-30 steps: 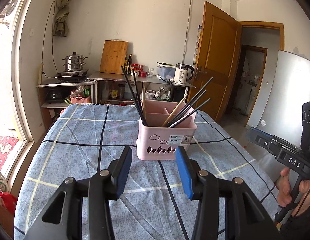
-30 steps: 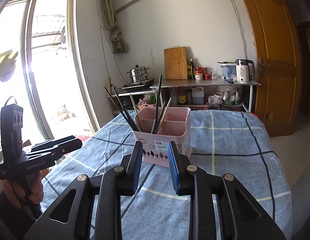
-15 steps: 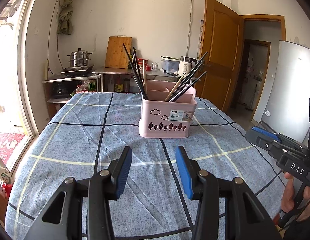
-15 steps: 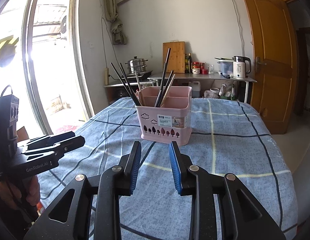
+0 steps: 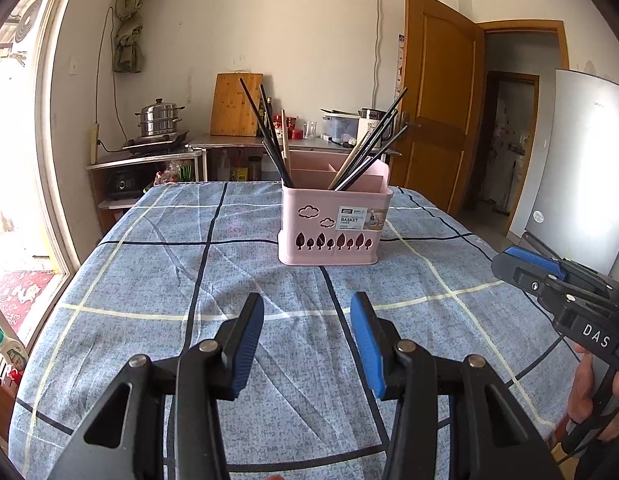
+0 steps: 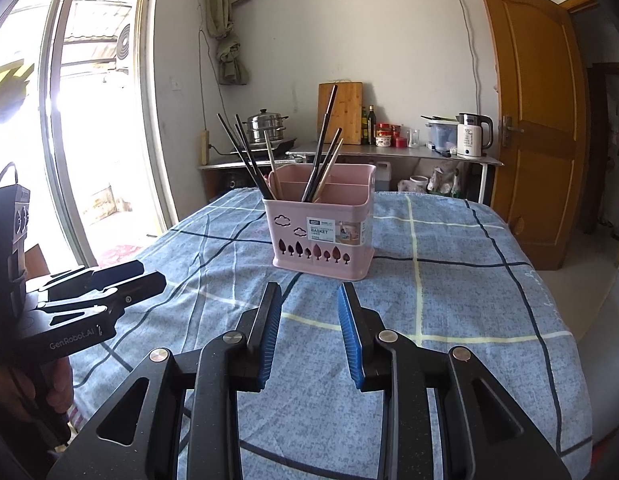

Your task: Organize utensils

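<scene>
A pink utensil basket stands upright on the blue checked tablecloth, also in the right wrist view. Several black and wooden chopsticks lean out of its compartments, also seen from the right. My left gripper is open and empty, low over the cloth, well short of the basket. My right gripper is open and empty, also short of the basket. Each gripper shows at the edge of the other's view: the right one and the left one.
A metal counter behind the table carries a steamer pot, a cutting board, jars and a kettle. A glass door is at the left, a wooden door at the right, a fridge beside it.
Both grippers have pulled back and dropped lower, so the basket now looks farther away and is seen more from the side. The right jaws have opened slightly wider.
</scene>
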A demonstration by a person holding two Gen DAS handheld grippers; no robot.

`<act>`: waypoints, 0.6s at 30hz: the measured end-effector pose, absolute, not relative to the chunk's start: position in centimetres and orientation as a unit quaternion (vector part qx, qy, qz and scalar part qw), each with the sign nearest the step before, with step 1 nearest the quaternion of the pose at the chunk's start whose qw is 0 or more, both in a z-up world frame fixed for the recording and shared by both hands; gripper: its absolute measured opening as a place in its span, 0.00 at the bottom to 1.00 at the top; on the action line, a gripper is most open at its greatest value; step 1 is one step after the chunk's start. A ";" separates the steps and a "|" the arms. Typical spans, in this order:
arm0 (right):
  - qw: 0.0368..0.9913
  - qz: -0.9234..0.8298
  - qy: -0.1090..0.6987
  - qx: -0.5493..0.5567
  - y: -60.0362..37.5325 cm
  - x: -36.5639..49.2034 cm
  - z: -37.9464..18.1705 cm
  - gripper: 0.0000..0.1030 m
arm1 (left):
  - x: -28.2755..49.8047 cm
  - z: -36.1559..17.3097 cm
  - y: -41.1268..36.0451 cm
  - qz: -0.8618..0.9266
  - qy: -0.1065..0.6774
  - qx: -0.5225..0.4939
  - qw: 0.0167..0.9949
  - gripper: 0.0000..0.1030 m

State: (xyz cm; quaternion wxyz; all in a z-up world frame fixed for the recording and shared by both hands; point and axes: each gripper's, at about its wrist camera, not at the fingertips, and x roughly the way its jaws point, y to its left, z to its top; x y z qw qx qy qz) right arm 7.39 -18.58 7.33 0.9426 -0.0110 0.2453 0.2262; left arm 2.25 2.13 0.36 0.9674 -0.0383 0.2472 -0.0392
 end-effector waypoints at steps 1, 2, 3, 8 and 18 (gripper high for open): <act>0.943 0.226 0.246 -0.012 -18.5 7.4 7.3 0.29 | 2.2 0.4 2.1 -0.039 0.247 -0.038 0.968 0.46; 0.942 0.226 0.246 -0.013 -18.5 7.4 7.3 0.29 | 2.2 0.4 2.1 -0.038 0.246 -0.037 0.968 0.46; 0.942 0.227 0.245 -0.012 -18.5 7.4 7.3 0.29 | 2.3 0.4 2.0 -0.038 0.247 -0.036 0.968 0.46; 0.943 0.226 0.245 -0.014 -18.4 7.4 7.2 0.30 | 2.4 0.3 1.8 -0.037 0.247 -0.032 0.968 0.46; 0.945 0.221 0.243 -0.018 -18.3 7.3 7.1 0.30 | 2.5 0.2 1.7 -0.036 0.249 -0.031 0.967 0.46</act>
